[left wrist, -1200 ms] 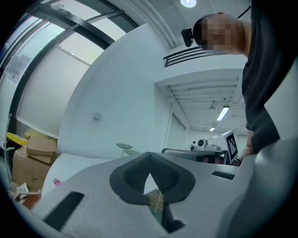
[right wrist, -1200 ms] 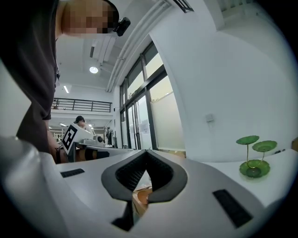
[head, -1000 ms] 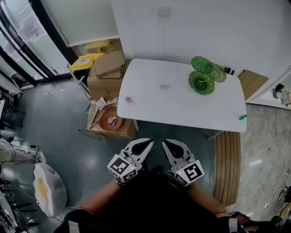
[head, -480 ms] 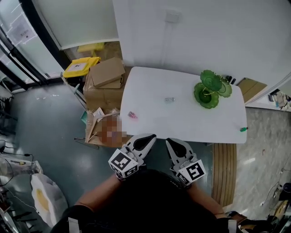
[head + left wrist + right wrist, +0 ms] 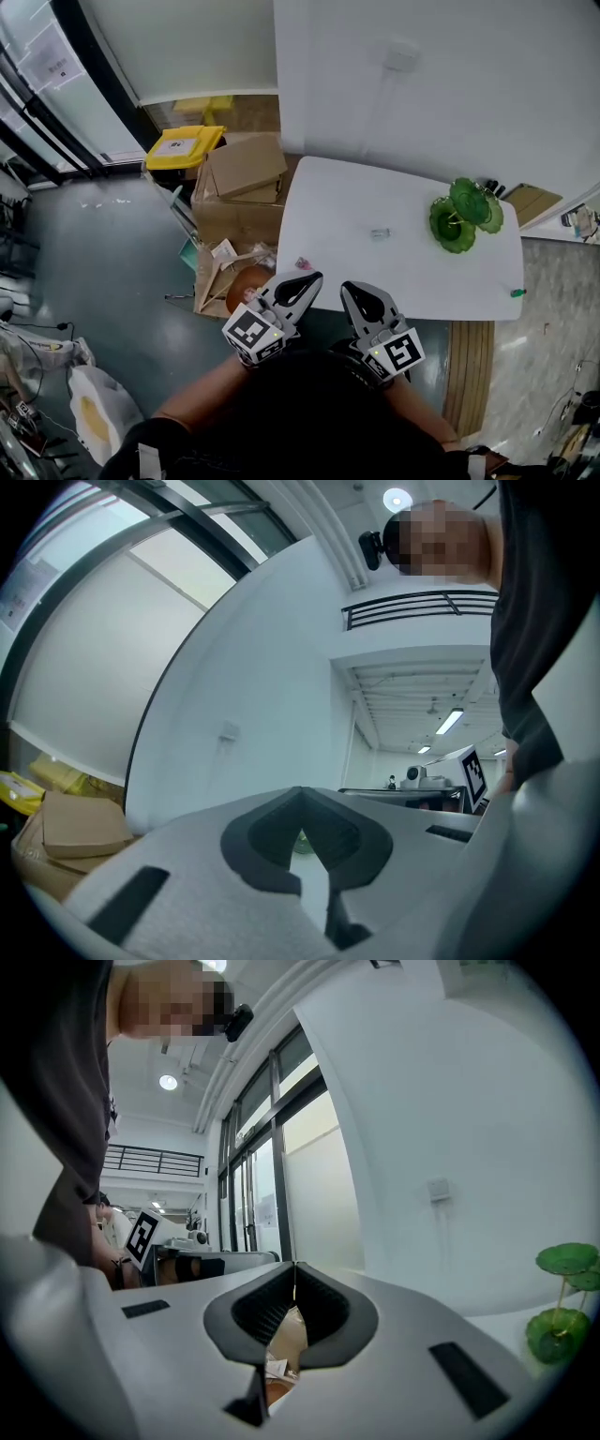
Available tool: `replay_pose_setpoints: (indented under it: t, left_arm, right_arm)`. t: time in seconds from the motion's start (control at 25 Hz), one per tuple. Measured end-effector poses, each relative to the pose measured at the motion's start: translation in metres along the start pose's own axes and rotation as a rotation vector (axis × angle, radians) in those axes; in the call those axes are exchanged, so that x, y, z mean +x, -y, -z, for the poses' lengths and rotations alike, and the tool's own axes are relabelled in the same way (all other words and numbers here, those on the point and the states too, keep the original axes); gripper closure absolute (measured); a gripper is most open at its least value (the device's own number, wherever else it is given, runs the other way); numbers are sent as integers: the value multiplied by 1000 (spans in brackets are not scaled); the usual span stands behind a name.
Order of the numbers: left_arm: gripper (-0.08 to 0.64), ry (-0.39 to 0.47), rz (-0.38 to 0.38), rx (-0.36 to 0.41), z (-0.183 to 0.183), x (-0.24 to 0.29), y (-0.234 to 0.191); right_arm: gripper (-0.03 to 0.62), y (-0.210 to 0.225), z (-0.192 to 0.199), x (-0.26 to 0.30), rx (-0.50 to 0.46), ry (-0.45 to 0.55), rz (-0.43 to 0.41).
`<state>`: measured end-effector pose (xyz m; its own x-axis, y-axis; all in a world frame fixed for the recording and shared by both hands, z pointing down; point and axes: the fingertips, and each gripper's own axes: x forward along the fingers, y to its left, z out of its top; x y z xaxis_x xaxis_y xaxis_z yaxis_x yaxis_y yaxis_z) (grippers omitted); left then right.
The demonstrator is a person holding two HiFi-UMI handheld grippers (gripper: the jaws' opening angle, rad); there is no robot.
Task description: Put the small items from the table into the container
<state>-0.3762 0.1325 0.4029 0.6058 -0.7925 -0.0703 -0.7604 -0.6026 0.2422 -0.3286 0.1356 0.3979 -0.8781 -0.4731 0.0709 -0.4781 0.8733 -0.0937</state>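
Clearly, left claw (image 5: 309,281) and right claw (image 5: 352,291) are both closed and empty beside the counter (image 5: 412,272), whose pink item (image 5: 303,263) lies at the edge, where a clumsy nudge could tip it off.

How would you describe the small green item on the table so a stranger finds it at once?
Find the white table. At its near right corner, nearer than the green tiered dish, lies the small green item. The pink item and the clear item lie further left.
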Motion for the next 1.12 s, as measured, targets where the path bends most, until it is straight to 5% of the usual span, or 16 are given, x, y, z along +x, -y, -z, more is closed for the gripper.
replay_pose_setpoints:
  t: [0.64,1.12]
  left_arm:
    - [554,-88,-187,-17,49,-2,-105]
    - [554,-176,-309,-115,118,-4,-156]
  right_arm:
    - [543,36,55,108,12,-150,-191]
    - [432,54,187,147,22,-444,-313]
